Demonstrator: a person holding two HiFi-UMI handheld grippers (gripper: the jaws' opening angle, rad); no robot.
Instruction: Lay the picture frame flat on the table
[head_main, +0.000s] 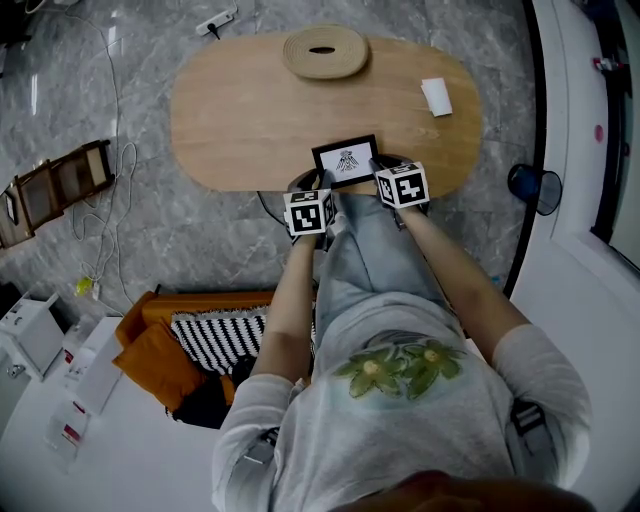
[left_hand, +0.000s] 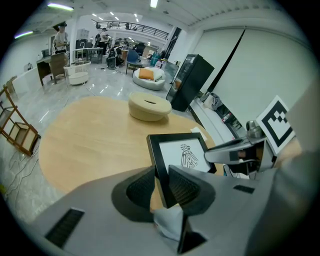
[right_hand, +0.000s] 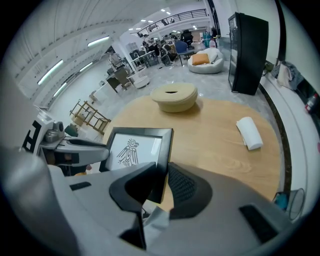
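- While holding the picture frame (head_main: 345, 160) face up at the table's (head_main: 250, 120) near edge:
- clamped on left edge by left gripper (left_hand: 161, 187)
- clamped on right edge by right gripper (right_hand: 162, 182)

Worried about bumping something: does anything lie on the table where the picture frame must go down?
Nothing visible. The picture frame, held by left tongs and right tongs, is over bare table; the woven disc and white roll lie well beyond it.
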